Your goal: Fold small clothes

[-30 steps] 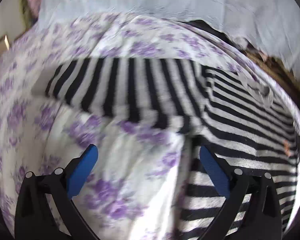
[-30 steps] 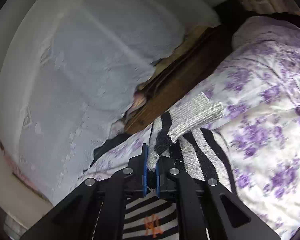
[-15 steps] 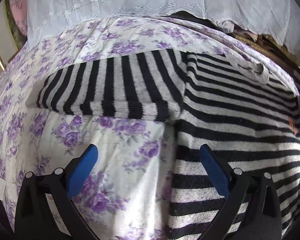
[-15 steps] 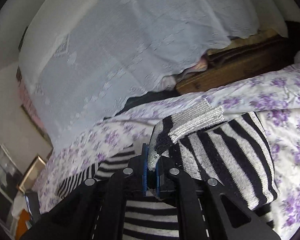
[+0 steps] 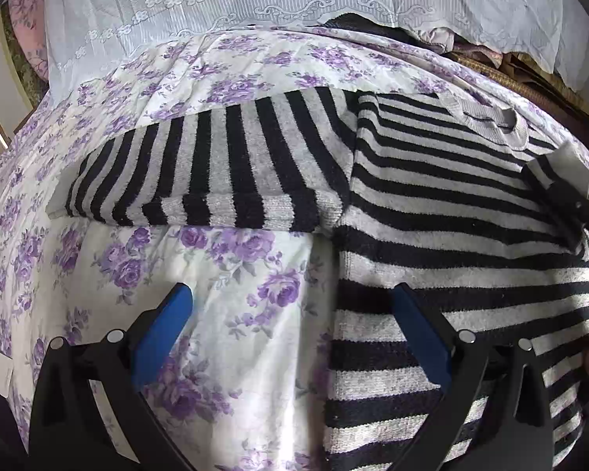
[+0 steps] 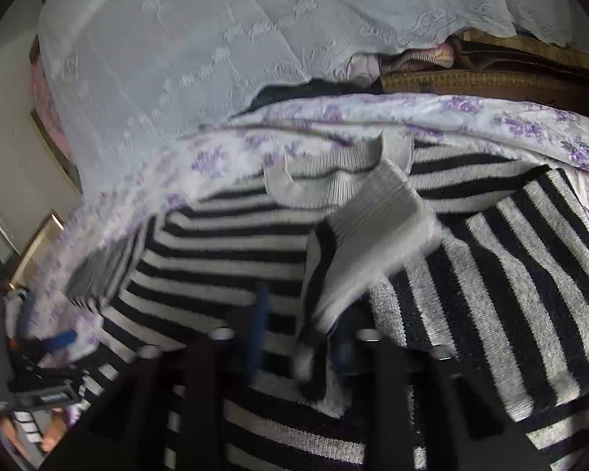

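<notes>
Striped sweater [image 5: 443, 212] flat on floral bedsheet [image 5: 231, 306], left tool [image 5: 290, 325] wide, right tool [image 6: 300, 325] opening around sleeve cuff [image 6: 373, 231]

Both handheld grippers have black plastic frames with silver screws and flat blue fingers [image 5: 161, 329].

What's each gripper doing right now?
Left gripper: open, holding nothing, above the striped sweater.
Right gripper: jaws opening, the sleeve cuff between them.
</notes>
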`<state>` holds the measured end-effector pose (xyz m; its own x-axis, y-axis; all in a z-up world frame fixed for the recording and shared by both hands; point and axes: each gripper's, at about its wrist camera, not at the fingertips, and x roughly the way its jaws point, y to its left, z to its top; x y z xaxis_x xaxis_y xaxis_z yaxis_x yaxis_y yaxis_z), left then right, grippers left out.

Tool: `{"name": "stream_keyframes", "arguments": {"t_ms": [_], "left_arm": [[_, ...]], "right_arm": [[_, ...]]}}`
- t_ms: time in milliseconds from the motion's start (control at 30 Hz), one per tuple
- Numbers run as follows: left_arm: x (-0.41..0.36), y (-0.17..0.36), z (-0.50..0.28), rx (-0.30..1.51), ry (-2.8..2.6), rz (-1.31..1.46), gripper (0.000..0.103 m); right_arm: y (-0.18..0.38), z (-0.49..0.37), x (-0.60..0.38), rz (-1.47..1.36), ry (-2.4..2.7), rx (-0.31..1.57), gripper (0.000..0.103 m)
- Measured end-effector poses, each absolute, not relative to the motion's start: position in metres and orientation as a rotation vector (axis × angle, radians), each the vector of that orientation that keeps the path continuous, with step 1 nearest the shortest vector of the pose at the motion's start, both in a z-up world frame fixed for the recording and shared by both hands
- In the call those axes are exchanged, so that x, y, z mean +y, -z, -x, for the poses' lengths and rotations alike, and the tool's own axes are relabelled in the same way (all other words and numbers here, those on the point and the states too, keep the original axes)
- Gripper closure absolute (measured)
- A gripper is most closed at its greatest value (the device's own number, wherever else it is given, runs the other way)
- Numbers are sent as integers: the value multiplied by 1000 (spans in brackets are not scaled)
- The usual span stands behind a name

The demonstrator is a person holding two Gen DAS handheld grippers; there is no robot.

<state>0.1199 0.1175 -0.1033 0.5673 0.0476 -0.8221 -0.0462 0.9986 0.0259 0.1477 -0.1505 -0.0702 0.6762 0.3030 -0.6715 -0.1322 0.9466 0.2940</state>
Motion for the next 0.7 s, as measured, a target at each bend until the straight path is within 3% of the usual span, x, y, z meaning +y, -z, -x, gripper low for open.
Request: {"name": "stream_keyframes", "arguments": {"t_ms": [33, 100, 167, 267, 400, 433, 467, 500, 600, 700], "left_arm": [[117, 104, -120, 966, -54, -4, 4], [116, 104, -120, 967, -52, -9, 4], [116, 104, -121, 969, -51, -9, 4], [117, 104, -120, 973, -48, -2, 4], [117, 105, -121, 978, -48, 4, 4], [118, 105, -122, 981, -47, 8, 4], [119, 106, -122, 982, -47, 12, 4], [120, 105, -122, 983, -47, 17, 4], [132, 102, -125, 987, -49, 59, 4], [160, 99, -130, 1001, -50, 177, 4]], "right_arm": [[69, -145, -148, -200, -249, 791, 61], [60, -139, -140, -163, -285, 768, 44], [48, -130, -131, -121, -333, 732, 34], [29, -117, -112, -34, -390, 655, 29], [16, -115, -130, -126, -348, 584, 31], [19, -118, -139, -156, -326, 593, 36], [23, -122, -142, -167, -307, 606, 51], [31, -129, -145, -172, -277, 644, 59], [74, -159, -140, -139, -250, 904, 59], [76, -159, -147, -146, -245, 903, 59]]}}
